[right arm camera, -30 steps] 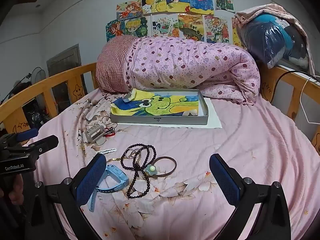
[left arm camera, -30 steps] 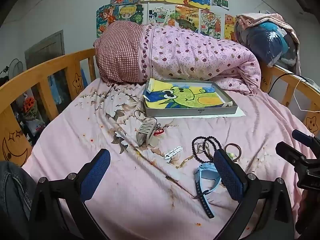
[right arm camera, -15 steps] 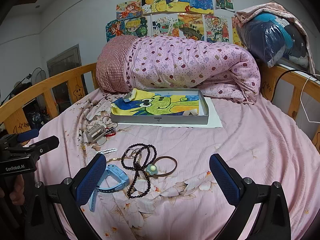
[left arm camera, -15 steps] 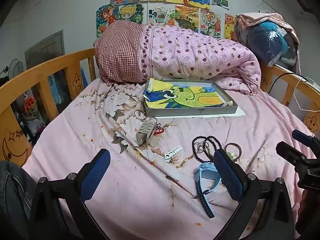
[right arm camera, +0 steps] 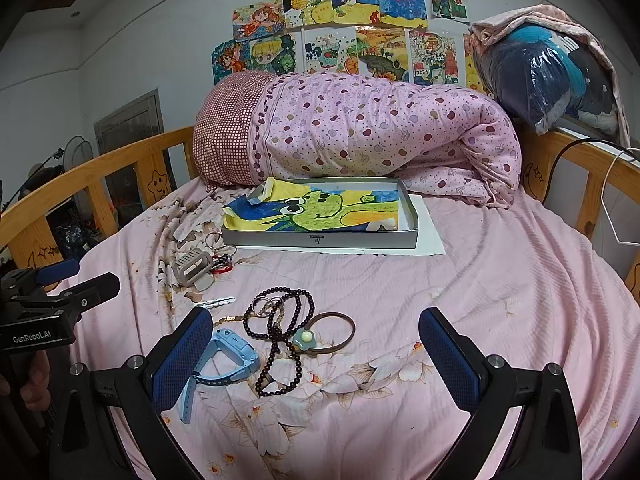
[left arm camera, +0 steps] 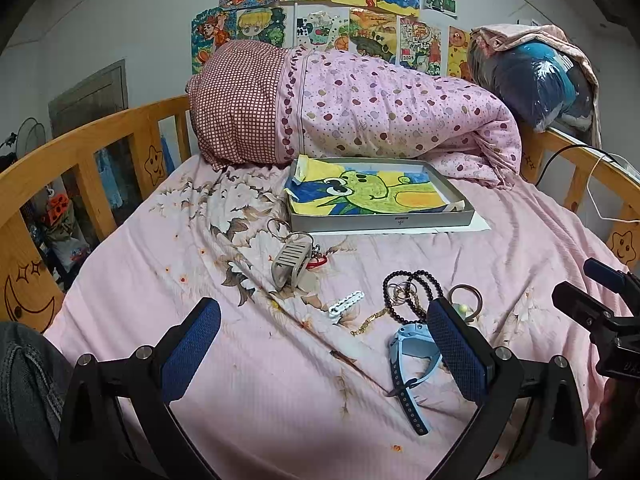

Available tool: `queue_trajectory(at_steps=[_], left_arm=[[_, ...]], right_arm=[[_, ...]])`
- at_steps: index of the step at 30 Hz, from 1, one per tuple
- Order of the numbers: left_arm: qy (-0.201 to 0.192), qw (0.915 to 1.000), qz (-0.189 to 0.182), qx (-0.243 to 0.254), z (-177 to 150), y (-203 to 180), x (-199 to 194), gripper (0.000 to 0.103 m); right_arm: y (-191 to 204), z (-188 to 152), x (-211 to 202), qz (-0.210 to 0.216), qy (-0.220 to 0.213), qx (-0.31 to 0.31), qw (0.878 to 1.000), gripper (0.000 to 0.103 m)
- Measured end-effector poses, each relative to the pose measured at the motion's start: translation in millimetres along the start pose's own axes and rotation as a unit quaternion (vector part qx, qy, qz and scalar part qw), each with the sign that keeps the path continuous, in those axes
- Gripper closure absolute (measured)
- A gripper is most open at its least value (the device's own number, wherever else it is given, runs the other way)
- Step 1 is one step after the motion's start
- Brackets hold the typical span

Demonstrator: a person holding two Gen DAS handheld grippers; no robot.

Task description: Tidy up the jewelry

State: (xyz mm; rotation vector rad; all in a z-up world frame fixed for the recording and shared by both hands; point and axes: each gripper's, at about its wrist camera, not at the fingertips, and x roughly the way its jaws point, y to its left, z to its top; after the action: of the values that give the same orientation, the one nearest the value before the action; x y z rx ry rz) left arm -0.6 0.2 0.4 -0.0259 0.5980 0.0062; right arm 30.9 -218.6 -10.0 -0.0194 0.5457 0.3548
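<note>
Jewelry lies scattered on the pink bed sheet. A dark bead necklace (right arm camera: 280, 336) lies with metal rings (right arm camera: 266, 305), a brown hair tie with a flower charm (right arm camera: 332, 330), a blue watch (right arm camera: 228, 354), a white hair clip (right arm camera: 214, 302), a thin gold chain (left arm camera: 370, 318) and a grey claw clip (right arm camera: 192, 267). A grey shallow box (right arm camera: 408, 236) lined with a frog drawing sits behind them, also in the left wrist view (left arm camera: 384, 222). My left gripper (left arm camera: 320, 344) is open and empty, in front of the items. My right gripper (right arm camera: 316, 354) is open and empty, over the necklace.
A rolled pink dotted quilt (right arm camera: 380, 136) lies behind the box. Wooden bed rails (left arm camera: 80, 152) run along both sides. A white sheet of paper (right arm camera: 430, 236) lies under the box. A bag of clothes (right arm camera: 548, 76) sits on the right rail.
</note>
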Motion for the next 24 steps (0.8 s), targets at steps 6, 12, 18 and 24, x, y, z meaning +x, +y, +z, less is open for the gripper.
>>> queue_trajectory(at_steps=[6,12,18,24], left_arm=[[0.001,1.0,-0.001,0.0,-1.8,1.6,2.3,0.002],[0.001,1.0,0.0,0.0,-1.8,1.2,2.6,0.002],[0.001,1.0,0.0,0.0,-3.2,0.6,4.3,0.002],[0.001,1.0,0.0,0.001,-2.6,0.2,3.6,0.002]], right_arm=[[-0.1,-0.2,0.2,0.001,0.0,0.0,1.0,0.0],[0.0,-0.5,0.5,0.001,0.0,0.001,1.0,0.0],[-0.1,-0.7,0.8,0.002,0.0,0.001,1.0,0.0],[0.2,-0.8,0.8,0.002,0.001,0.002,1.0,0.0]])
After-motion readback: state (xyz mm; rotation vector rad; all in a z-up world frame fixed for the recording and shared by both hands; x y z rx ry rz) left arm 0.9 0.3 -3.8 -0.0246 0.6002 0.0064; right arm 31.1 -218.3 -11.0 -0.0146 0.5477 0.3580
